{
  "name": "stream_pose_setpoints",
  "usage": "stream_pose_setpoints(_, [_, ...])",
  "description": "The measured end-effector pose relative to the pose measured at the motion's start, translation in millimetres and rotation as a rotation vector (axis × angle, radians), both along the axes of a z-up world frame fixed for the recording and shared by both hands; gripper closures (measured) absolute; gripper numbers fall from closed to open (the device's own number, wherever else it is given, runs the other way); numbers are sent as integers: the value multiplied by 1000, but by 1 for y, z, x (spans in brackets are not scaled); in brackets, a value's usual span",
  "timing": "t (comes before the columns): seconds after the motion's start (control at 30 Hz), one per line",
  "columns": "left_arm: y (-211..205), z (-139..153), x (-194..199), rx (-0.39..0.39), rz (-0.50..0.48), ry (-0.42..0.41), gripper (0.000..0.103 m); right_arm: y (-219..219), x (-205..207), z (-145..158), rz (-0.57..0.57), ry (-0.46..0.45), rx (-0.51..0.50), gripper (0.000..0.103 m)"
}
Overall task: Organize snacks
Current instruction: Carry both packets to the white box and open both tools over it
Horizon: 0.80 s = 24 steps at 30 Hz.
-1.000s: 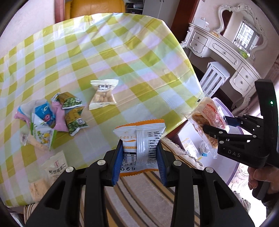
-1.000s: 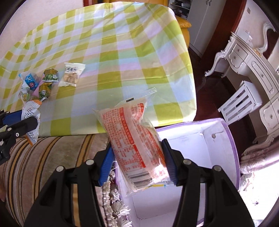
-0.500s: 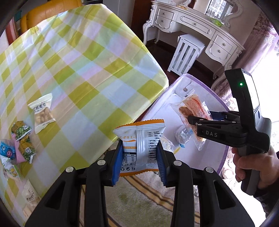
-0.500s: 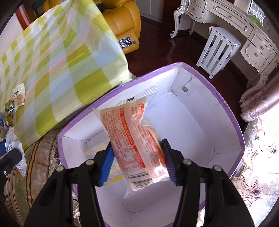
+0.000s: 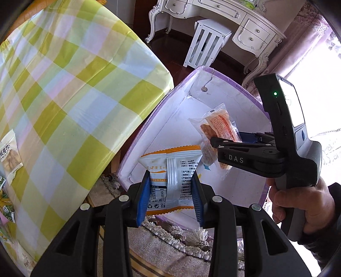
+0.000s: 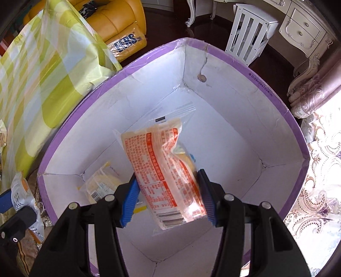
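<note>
Two snack packets are held at once, one in each gripper. From the left wrist view, the left gripper [image 5: 170, 198] has its jaws closed on an orange-and-white packet [image 5: 170, 174], pinched upright by its lower half between the blue pads [image 5: 142, 202], just at the near rim of the purple-edged box [image 5: 234, 100]. Beyond it, the right gripper [image 5: 215, 142] reaches in from the right, held by the right hand [image 5: 302, 204], its jaws clamped on a clear packet with red print [image 5: 219, 127] that hangs over the white inside of the box. To the left spreads the surface under a green-and-yellow checked cloth [image 5: 70, 89], where a pale nut packet [image 5: 9, 157] lies near the left edge, well apart from the box. A white dressing table [image 5: 234, 19] and a white stool [image 5: 204, 44] stand behind. From the right wrist view, the right gripper [image 6: 168, 196] looks down into the box [image 6: 245, 68], jaws gripping the red-printed packet [image 6: 164, 170] by its lower part, tilted, above the box floor. A yellowish packet with a barcode [image 6: 102, 183] lies on the bottom in the near left corner. The left gripper's blue pad and its packet [image 6: 23, 196] show at the left edge, outside the box wall. A yellow leather armchair [image 6: 115, 23] sits beyond the checked cloth.
</note>
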<state>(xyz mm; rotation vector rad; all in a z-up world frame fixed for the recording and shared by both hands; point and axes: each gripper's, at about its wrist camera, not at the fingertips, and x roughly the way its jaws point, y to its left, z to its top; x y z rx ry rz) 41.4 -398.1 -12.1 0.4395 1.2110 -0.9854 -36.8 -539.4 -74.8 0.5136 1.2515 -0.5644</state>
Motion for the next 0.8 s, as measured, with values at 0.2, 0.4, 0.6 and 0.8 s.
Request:
stream_pose_setpoints(0.2, [-18, -11, 0, 25, -18, 29, 68, -5, 2, -5, -3, -8, 4, 48])
stream_pose_setpoints(0.4, [-22, -18, -1, 31, -31, 57, 57, -9, 3, -6, -14, -1, -2, 42])
stream_pose_setpoints(0.6, [-19, -15, 0, 12, -19, 55, 29, -11, 5, -3, -25, -16, -1, 27])
stream_pose_setpoints(0.8, [-6, -7, 8, -38, 24, 72, 27, -10, 10, 4, -31, -37, -12, 27])
